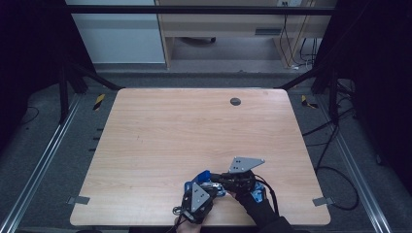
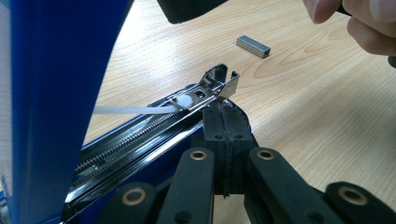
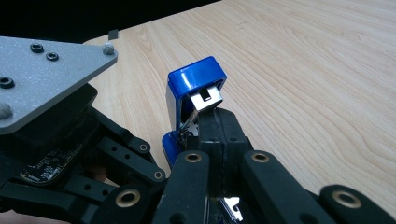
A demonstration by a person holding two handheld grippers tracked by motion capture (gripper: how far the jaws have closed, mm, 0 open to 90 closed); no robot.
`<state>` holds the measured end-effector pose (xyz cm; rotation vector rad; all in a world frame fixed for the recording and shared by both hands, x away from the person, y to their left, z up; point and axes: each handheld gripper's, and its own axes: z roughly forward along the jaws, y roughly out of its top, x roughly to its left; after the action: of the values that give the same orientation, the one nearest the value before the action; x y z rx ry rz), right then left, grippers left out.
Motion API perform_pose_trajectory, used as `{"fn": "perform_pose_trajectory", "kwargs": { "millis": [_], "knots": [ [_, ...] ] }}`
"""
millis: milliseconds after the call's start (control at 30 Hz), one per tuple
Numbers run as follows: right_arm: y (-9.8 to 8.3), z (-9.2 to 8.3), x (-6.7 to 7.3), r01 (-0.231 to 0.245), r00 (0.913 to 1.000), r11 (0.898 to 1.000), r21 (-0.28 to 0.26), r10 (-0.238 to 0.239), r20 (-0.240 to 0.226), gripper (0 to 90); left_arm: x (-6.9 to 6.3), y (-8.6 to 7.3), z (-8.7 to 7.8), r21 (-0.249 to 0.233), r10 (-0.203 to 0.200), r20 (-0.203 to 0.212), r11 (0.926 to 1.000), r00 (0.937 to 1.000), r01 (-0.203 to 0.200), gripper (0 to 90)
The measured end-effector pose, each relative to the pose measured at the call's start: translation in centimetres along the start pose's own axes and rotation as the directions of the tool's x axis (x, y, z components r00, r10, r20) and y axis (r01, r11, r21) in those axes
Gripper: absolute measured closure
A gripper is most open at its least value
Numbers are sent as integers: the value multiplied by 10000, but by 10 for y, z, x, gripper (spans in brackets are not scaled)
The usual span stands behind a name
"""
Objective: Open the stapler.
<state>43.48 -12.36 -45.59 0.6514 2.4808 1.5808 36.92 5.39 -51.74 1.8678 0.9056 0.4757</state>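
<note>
Wooden table [image 1: 194,131] with a blue stapler [image 1: 206,180] near its front edge, the landmark for what follows. The stapler is swung open so that its metal staple channel [image 2: 154,128] lies exposed, presumably for reloading. The left gripper [image 2: 227,135] sits under the channel's front end, jaws pressed together, apparently steadying it; whether it pinches the metal cannot be told. The right gripper [image 3: 219,126], jaws likewise pressed together, meets the stapler's raised front. A strip of staples [image 2: 253,46] lies on the table just beyond the stapler, ready for loading.
</note>
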Motion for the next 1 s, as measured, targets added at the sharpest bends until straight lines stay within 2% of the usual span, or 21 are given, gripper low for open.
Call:
{"fn": "perform_pose_trajectory", "kwargs": {
  "millis": [667, 1000],
  "knots": [
    [15, 14, 6, 336, 9987, 9994, -117, -341, -391, 898, -1, 0, 0, -6, 40, -50, 10000, 10000, -40, 897],
    [18, 17, 6, 347, 9982, 9993, -106, -352, -477, 900, -1, 0, 0, -8, 35, -54, 10000, 10000, -35, 897]
  ]
}}
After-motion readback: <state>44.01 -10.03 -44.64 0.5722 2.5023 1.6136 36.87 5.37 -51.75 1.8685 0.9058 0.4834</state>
